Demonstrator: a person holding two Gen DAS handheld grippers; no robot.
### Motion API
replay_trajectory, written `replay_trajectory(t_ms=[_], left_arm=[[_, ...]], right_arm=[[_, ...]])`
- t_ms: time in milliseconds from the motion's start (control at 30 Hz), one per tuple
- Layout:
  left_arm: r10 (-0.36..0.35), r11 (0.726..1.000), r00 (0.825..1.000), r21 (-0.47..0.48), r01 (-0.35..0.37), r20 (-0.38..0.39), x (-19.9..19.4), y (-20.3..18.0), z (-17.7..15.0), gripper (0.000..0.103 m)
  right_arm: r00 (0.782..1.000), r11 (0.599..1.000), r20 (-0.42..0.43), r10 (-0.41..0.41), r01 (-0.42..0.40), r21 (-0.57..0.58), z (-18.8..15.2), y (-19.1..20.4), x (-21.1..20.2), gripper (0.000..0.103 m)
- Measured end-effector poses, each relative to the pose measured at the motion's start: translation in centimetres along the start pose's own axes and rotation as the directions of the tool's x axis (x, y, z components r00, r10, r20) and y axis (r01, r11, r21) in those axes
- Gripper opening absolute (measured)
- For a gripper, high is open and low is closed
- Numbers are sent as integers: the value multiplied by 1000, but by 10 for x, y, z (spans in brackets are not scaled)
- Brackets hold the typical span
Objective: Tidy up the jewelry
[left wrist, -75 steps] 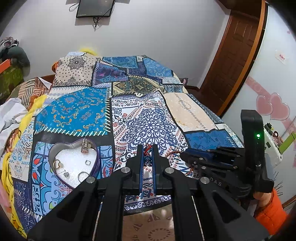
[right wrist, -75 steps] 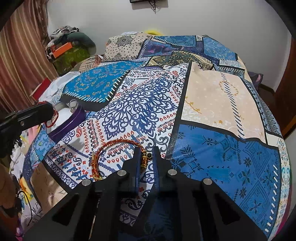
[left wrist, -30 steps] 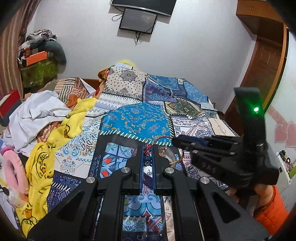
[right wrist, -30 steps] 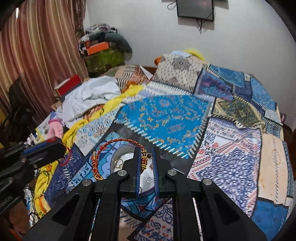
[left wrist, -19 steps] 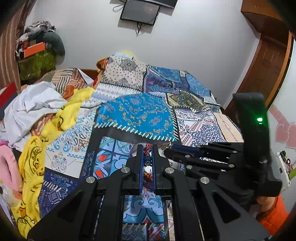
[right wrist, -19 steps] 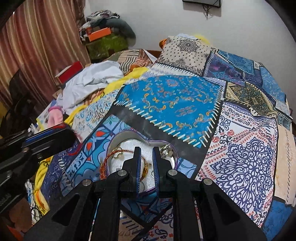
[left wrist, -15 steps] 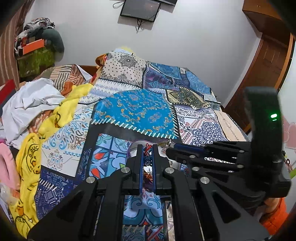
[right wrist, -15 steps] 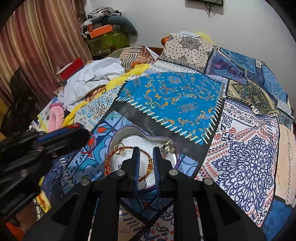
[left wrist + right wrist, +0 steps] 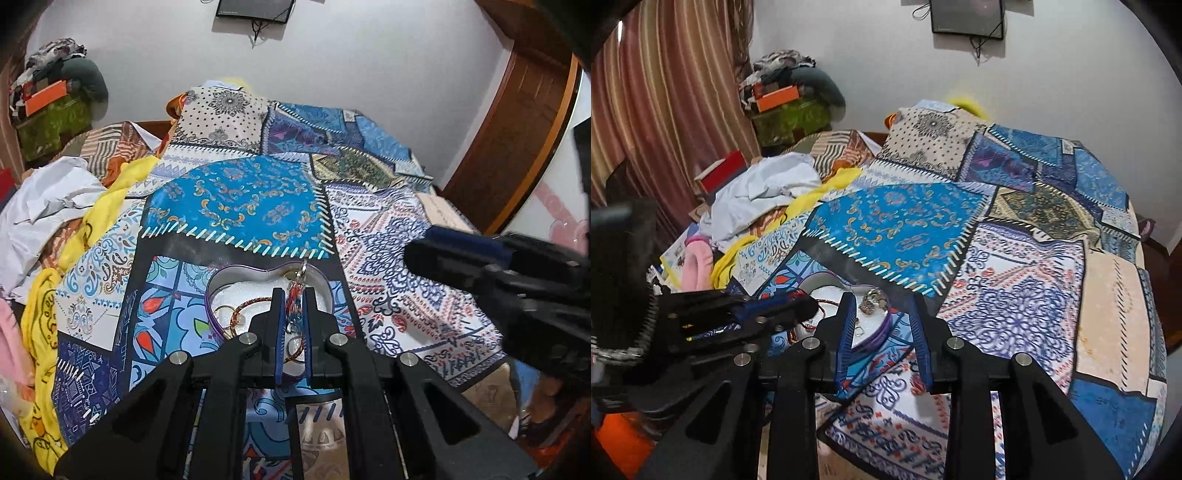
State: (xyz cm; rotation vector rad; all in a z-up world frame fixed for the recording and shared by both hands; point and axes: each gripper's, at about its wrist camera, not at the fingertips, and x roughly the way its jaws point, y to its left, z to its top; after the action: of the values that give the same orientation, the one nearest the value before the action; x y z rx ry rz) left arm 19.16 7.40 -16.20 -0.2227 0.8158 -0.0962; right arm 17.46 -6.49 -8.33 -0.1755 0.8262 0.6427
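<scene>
A heart-shaped tin with a white lining lies on the patchwork bedspread. An orange beaded bracelet rests loose inside it, beside small rings and a silver charm. My left gripper hangs over the tin, shut on a red beaded string that dangles between its pads. My right gripper is just behind the tin's near edge. Its jaws are opening and nothing is between them. It shows at the right of the left wrist view. The left gripper shows at the left of the right wrist view.
A heap of white and yellow clothes lies along the bed's left side, with something pink near it. A wooden door stands at the right, striped curtains at the left. The two grippers are close together over the tin.
The right gripper carried the orange bracelet to the tin, let it go there and drew back with jaws parting. The left gripper sank toward the tin, still holding the red string.
</scene>
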Motion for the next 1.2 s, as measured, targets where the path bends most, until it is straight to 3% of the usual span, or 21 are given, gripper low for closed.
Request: replay_trajectory(t_ms=[200, 367, 500, 633, 800, 867, 1000, 1033, 1067, 1200], left_arm=[[21, 1000, 1000, 20, -21, 7, -11, -6, 4, 11], [47, 998, 995, 35, -50, 90, -50, -11, 13, 11], [63, 996, 979, 43, -73, 195, -96, -19, 23, 11], [75, 994, 944, 54, -97, 321, -151, -32, 25, 13], [94, 988, 878, 67, -142, 470, -210, -51, 17, 29], [103, 984, 845, 69, -163, 525, -233, -59, 10, 39], [120, 977, 792, 71, -202, 598, -263, -71, -5, 48], [129, 975, 781, 66, -212, 612, -269, -73, -9, 56], [135, 974, 772, 60, -219, 621, -274, -74, -12, 66], [150, 972, 751, 42, -229, 644, -286, -76, -24, 84]], right_arm=[[999, 1000, 34, -7, 7, -7, 0, 1, -15, 31], [995, 1000, 97, 1, -1, 3, 2, 4, -38, 32], [984, 1000, 176, 2, -4, 11, 7, 8, -69, 32], [958, 1000, 288, -1, -2, 12, 9, 17, -112, 32], [898, 1000, 439, 0, -3, 5, 4, 33, -171, 34], [869, 1000, 495, -12, 12, 4, -1, 42, -192, 47], [802, 997, 593, -68, 77, 11, -15, 60, -226, 70], [791, 996, 607, -82, 92, 16, -18, 64, -231, 78], [776, 994, 623, -98, 107, 23, -22, 68, -237, 84], [743, 988, 654, -140, 147, 45, -31, 76, -247, 94]])
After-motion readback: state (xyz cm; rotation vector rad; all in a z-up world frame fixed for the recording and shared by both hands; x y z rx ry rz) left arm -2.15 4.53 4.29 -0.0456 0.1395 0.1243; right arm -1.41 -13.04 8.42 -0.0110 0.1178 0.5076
